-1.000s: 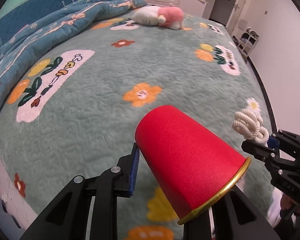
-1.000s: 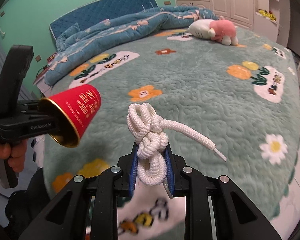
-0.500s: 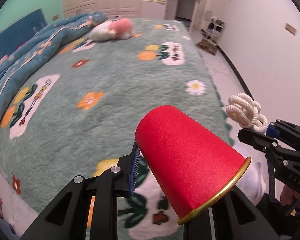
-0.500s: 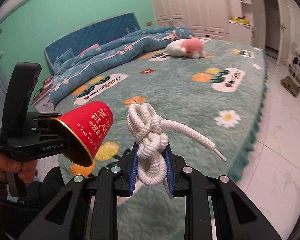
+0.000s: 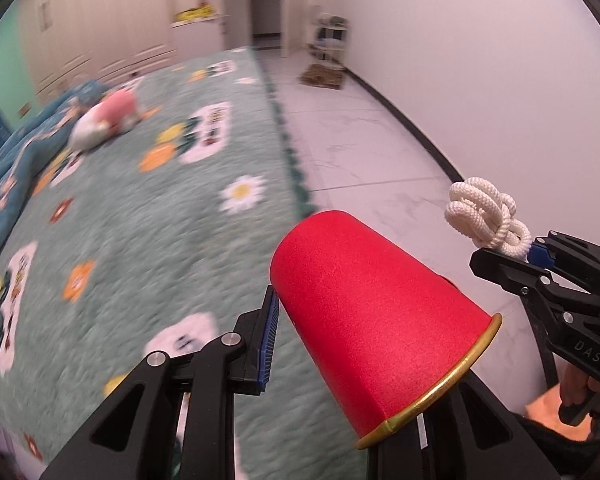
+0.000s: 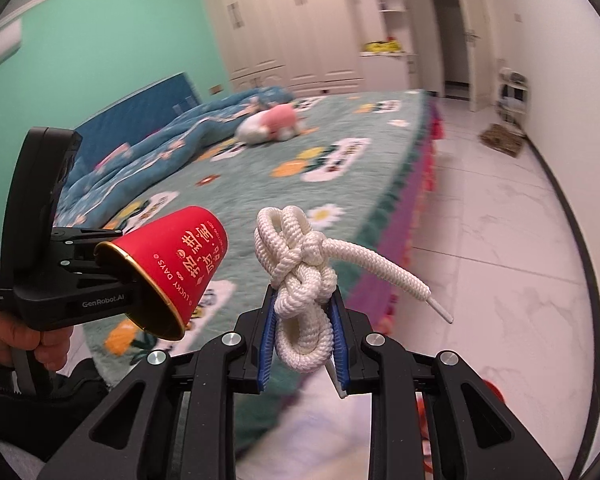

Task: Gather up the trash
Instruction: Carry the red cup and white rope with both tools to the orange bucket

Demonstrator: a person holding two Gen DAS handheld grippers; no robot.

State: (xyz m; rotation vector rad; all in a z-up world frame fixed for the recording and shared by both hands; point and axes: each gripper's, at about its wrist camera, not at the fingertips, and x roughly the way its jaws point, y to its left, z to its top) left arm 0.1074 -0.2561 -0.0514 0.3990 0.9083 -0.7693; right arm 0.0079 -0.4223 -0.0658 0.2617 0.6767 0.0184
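My left gripper (image 5: 340, 344) is shut on a red paper cup (image 5: 376, 320) with a gold rim, held on its side, base pointing forward. The cup also shows in the right wrist view (image 6: 176, 272), held by the left gripper (image 6: 112, 276) at the left. My right gripper (image 6: 304, 336) is shut on a knotted white rope (image 6: 300, 276), whose loose end sticks out to the right. In the left wrist view the rope (image 5: 486, 220) and right gripper (image 5: 516, 256) are at the right. Both are held in the air past the bed's edge.
A bed with a green flowered cover (image 6: 340, 168) lies left and ahead, with a pink and white plush toy (image 6: 272, 124) and a blue quilt (image 6: 172, 140) on it. White tiled floor (image 6: 500, 240) lies right. A mat (image 6: 502, 140) and a doorway (image 6: 452, 36) lie beyond.
Both grippers have swung right, away from the bed, so the views now take in the bed's edge, the tiled floor and the white wall. The cup and rope stay held.
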